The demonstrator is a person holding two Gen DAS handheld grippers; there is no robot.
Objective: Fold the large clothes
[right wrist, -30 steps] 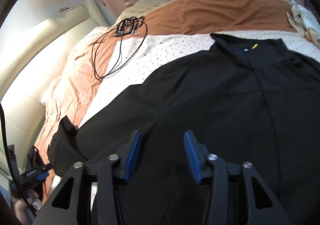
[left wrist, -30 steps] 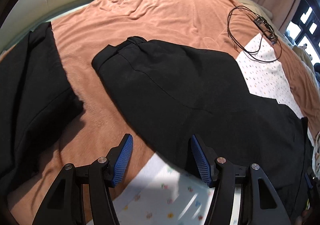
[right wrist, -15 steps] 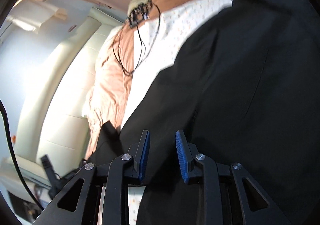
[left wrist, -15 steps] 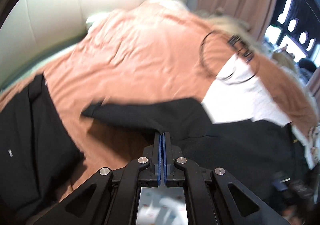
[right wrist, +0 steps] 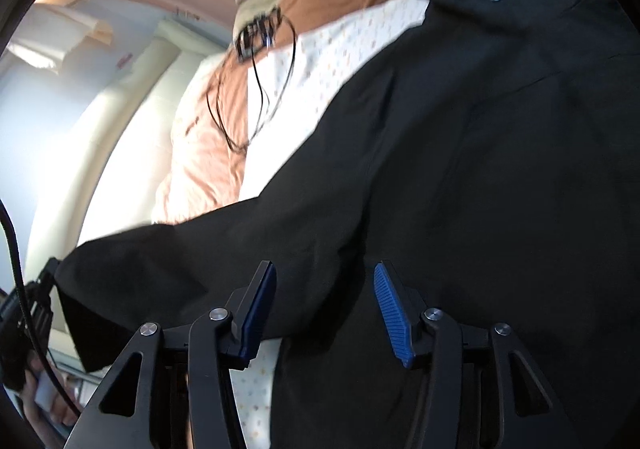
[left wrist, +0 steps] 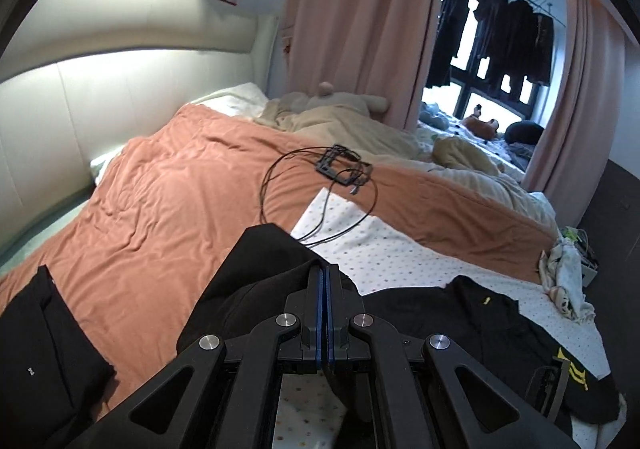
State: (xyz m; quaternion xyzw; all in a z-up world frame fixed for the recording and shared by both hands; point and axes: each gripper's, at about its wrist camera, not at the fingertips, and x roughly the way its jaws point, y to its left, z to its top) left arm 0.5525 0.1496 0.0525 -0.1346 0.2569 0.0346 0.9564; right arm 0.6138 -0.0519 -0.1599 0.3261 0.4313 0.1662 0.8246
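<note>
Black jacket (right wrist: pixel 500 177) mostly spread on bed (left wrist: pixel 160 201), folding barely begun: left gripper (left wrist: pixel 323 289) clenched on lifted sleeve (left wrist: pixel 264 261), right gripper (right wrist: pixel 325 305) fingers released above cloth.

Home bedroom. Evidence: a bed with a padded cream headboard (left wrist: pixel 132 89), a rust-orange duvet (left wrist: pixel 168 193) and a dotted sheet (left wrist: pixel 384 249); pink curtains (left wrist: pixel 360 17) framing a window with dark garments hanging on a rail (left wrist: pixel 500 33).

The black garment (right wrist: pixel 480 169) runs off frame; its lifted sleeve (right wrist: pixel 180 261) is blurred.
</note>
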